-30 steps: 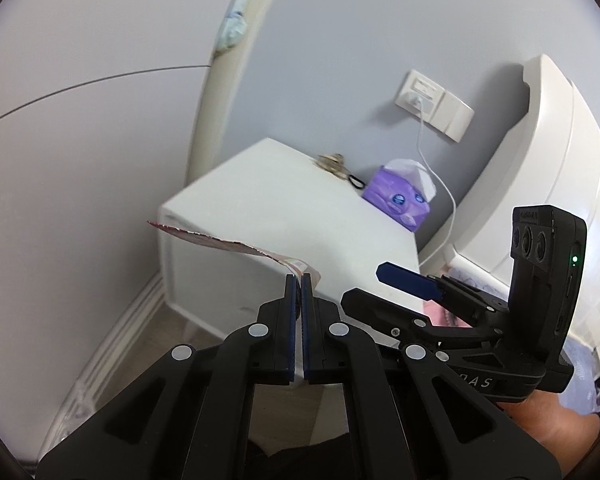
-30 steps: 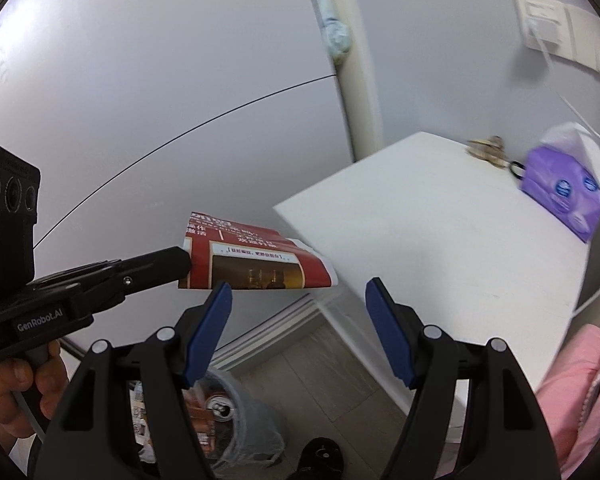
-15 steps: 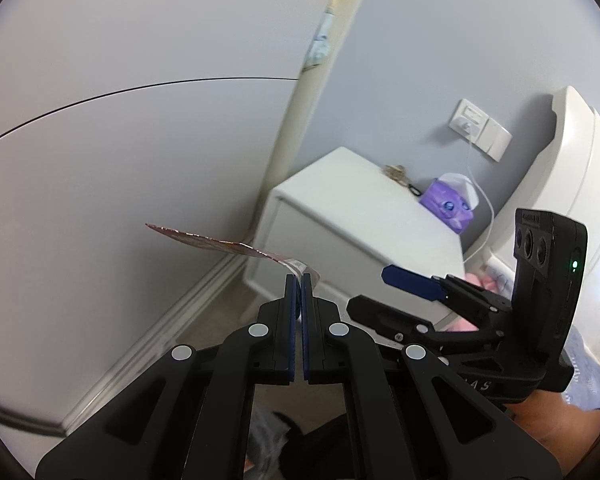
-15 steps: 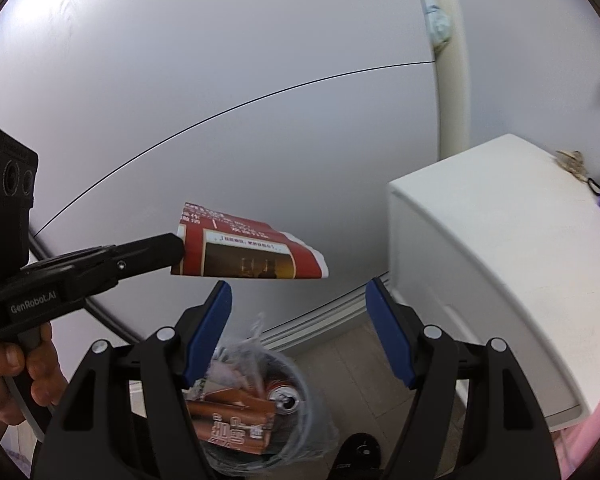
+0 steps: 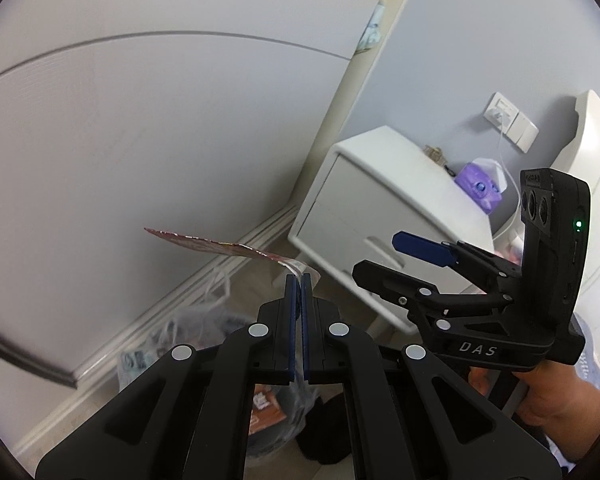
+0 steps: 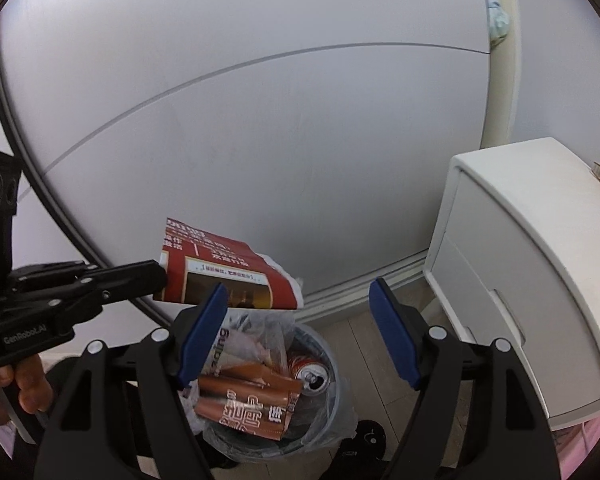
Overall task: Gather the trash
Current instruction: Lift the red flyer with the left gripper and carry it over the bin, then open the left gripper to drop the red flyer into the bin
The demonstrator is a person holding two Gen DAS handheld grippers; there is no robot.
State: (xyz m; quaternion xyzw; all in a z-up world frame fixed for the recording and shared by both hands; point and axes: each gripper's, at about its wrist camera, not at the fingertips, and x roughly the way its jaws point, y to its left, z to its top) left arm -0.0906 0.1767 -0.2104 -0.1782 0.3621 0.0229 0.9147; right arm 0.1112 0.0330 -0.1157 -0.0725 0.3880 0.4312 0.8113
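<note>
L gripper pinching red wrapper by 1 corner above bin | R gripper jaws wide, empty, just opened more | risk: I drop early, wrapper glides past rim

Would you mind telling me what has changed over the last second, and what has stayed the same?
Both hands have swung away from the white nightstand toward the lined trash bin, which now sits below the right gripper. The red wrapper now hangs above the bin. The right gripper's jaws have just been opening, with nothing between them. Unchanged: the left gripper stays shut on the wrapper's edge.
</note>
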